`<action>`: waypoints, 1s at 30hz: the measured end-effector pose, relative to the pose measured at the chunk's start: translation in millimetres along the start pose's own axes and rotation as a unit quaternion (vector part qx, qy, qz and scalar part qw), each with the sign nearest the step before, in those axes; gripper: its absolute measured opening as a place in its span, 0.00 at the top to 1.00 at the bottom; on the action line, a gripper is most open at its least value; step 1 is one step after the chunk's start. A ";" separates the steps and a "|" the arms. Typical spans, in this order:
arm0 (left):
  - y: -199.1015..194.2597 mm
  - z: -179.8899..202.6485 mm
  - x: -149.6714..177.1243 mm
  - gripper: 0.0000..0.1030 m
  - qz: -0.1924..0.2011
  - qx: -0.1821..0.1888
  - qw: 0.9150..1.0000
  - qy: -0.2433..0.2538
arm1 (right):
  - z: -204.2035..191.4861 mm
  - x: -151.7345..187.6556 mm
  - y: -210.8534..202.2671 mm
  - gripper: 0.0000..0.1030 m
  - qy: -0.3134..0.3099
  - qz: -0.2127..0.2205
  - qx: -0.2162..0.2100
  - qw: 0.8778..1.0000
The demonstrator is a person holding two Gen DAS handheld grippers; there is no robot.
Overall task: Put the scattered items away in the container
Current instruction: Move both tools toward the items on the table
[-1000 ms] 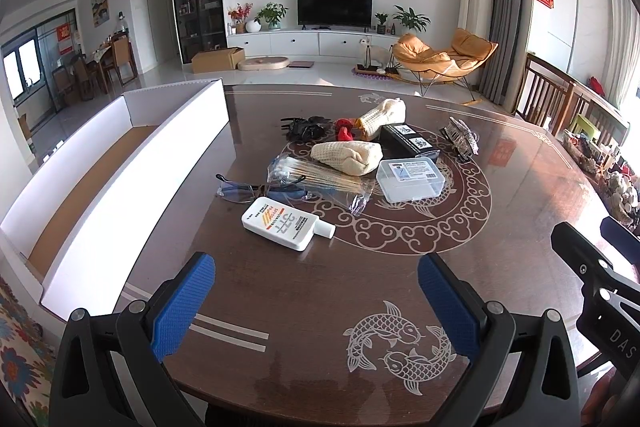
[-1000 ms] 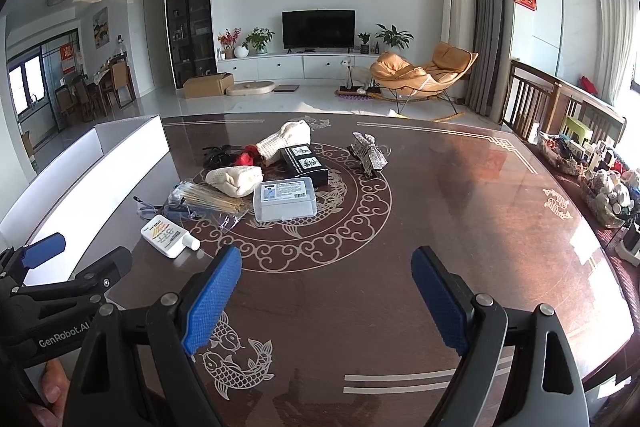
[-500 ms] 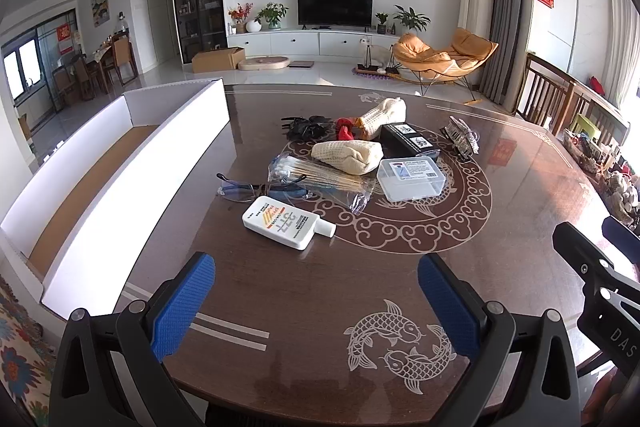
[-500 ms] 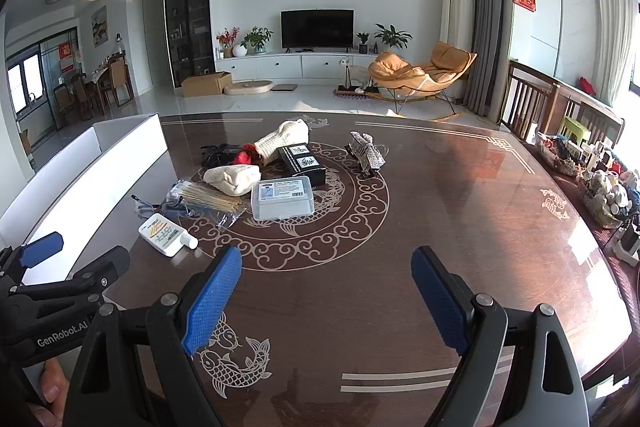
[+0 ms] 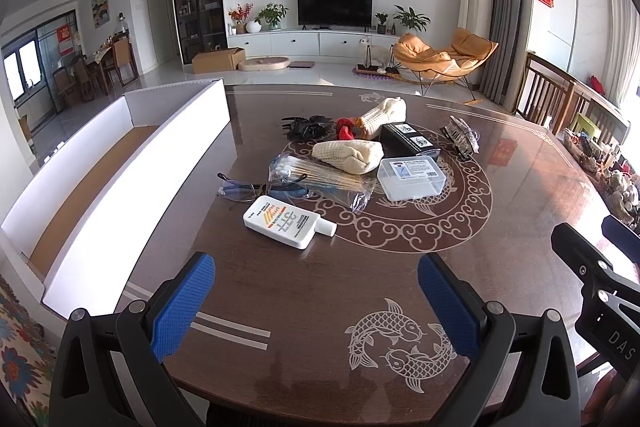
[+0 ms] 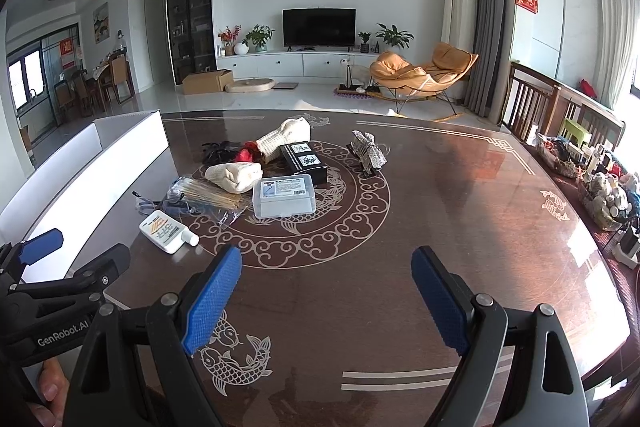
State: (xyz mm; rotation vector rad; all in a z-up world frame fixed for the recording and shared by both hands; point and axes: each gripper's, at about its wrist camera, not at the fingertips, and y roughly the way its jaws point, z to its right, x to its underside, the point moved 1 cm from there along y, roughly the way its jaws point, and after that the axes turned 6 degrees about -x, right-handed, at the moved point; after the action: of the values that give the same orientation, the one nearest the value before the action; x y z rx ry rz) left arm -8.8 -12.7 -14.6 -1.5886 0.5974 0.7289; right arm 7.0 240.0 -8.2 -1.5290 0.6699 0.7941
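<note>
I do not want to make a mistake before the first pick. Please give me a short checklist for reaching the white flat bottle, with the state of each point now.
1. Left gripper open, nothing between its blue fingers: ok.
2. Right gripper open and holding nothing: ok.
3. White flat bottle with a white cap lies free on the dark wooden table, nearest item to the left gripper: ok.
4. Clear-lens glasses lie just behind the bottle; touching it or not: cannot tell.
5. Long white cardboard box, open on top, has bare floor where visible: ok.
6. Bottle cap fully closed: cannot tell.
</note>
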 end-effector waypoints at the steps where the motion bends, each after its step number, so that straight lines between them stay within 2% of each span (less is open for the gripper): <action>1: 0.2 0.0 0.1 0.00 0.000 -0.001 1.000 0.000 | -0.3 0.0 0.3 0.15 0.000 -0.001 0.000 1.000; 30: -9.4 -6.7 -1.9 0.00 0.010 -0.003 1.000 0.001 | -8.5 -1.4 -4.0 0.15 -0.007 -0.006 -0.002 1.000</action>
State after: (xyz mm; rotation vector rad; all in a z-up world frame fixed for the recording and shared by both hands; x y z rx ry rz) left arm -2.4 -18.1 -6.4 -1.5917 0.6137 0.7457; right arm 10.1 232.0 -4.4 -1.5285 0.6473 0.7973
